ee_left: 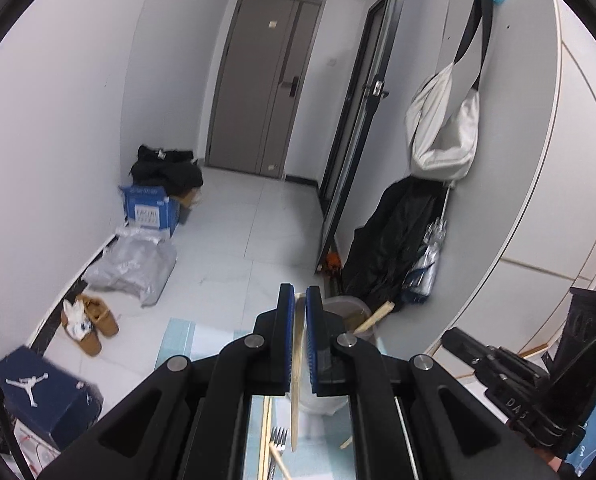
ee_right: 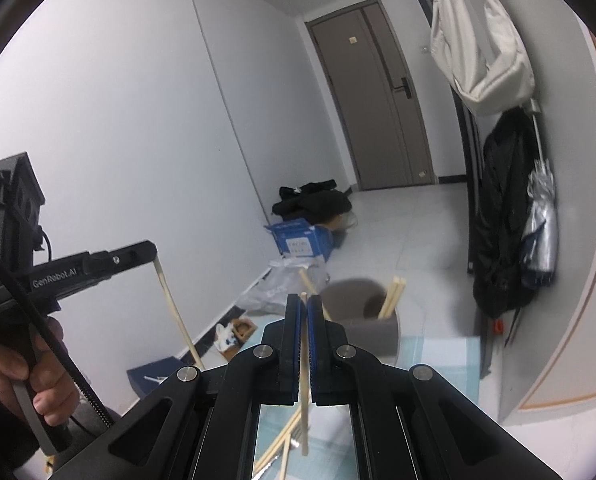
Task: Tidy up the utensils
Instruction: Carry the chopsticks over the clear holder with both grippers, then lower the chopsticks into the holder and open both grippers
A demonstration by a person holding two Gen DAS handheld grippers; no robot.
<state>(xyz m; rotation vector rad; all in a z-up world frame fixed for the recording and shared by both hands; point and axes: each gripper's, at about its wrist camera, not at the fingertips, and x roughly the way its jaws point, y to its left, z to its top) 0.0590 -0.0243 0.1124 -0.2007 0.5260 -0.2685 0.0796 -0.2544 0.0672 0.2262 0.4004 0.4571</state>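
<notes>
Chopstick (ee_left: 296, 376) each, L/R jaws shut.

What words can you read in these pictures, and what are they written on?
"GenRobot.AI": white letters on the side of the left gripper, seen from the right wrist.
"DAS": pale letters, partly cut off, on the body of the right gripper, seen from the left wrist.
No words, only a white jumping-figure logo: dark blue shoebox.
Too blurred to read: the print on the blue cardboard box.
</notes>
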